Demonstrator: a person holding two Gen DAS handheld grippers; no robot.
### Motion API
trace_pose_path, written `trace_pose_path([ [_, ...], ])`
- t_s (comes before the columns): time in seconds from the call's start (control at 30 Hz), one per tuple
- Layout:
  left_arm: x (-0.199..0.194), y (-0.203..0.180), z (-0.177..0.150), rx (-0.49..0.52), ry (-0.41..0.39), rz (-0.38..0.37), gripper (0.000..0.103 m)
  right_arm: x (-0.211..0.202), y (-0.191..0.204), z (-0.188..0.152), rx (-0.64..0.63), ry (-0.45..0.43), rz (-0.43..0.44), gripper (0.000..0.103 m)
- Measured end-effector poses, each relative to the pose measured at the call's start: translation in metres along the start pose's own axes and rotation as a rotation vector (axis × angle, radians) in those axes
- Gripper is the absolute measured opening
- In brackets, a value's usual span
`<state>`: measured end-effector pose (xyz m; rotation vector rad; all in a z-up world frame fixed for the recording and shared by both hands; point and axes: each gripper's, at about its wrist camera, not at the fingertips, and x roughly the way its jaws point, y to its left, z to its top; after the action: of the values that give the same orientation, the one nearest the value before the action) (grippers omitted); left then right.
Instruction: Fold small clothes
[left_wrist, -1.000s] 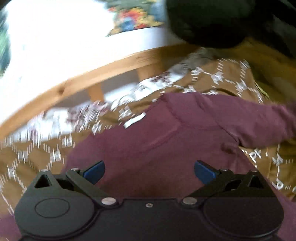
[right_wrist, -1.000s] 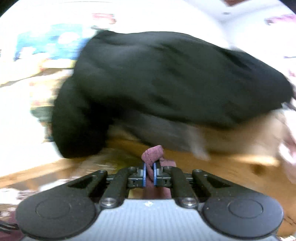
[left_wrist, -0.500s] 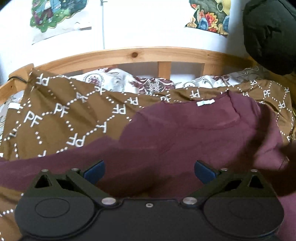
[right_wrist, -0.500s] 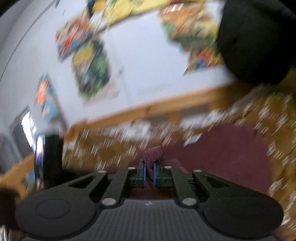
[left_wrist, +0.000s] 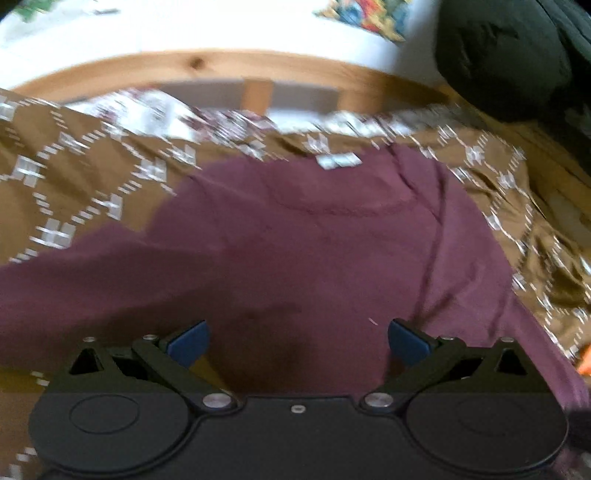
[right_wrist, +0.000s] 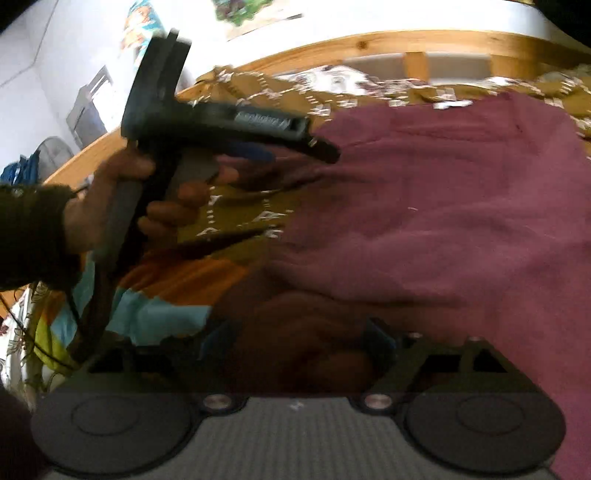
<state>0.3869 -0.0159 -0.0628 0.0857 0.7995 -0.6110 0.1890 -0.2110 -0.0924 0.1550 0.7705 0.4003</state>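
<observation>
Both grippers, left and right, spread over maroon shirt, collar pointing away.

ahead: wooden bed rail | right: black cushion

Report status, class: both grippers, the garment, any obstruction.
Left gripper open, empty, over maroon cotton shirt. Right gripper open, blurred. Shirt spread on brown patterned blanket. Nothing in the way.

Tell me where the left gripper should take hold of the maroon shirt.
Probably the sleeve running off to the left: pinch its edge from above. The shirt lies flat on the brown bedspread, and the left gripper is open.
</observation>
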Motion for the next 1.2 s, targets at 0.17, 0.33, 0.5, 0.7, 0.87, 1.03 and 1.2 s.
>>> trace_pose_path([
  [0.17, 0.014, -0.022, -0.02, 0.101, 0.104, -0.081, 0.102, -0.031, -0.049, 0.008, 0.068, -0.069, -0.216, 0.089],
  [0.33, 0.013, -0.032, -0.028, 0.148, 0.123, -0.183, 0.102, -0.027, -0.103, 0.026, 0.167, -0.104, -0.329, 0.072],
  [0.5, 0.003, -0.038, -0.029, 0.22, 0.199, -0.394, 0.099, -0.011, -0.104, 0.036, 0.149, -0.086, -0.256, 0.057],
  [0.7, -0.031, -0.051, -0.062, 0.403, 0.256, -0.45, 0.099, 0.023, -0.076, 0.043, -0.016, -0.028, -0.17, 0.048],
  [0.87, -0.062, -0.059, -0.076, 0.421, 0.262, -0.434, 0.099, 0.045, -0.039, 0.04, -0.177, 0.069, -0.06, 0.043],
  [1.03, -0.093, -0.04, -0.067, 0.324, 0.191, -0.357, 0.102, 0.022, -0.006, 0.02, -0.369, 0.105, -0.018, 0.042],
  [1.2, -0.084, -0.036, -0.054, 0.159, 0.131, -0.238, 0.102, -0.005, 0.007, -0.003, -0.423, 0.101, -0.035, 0.045],
])
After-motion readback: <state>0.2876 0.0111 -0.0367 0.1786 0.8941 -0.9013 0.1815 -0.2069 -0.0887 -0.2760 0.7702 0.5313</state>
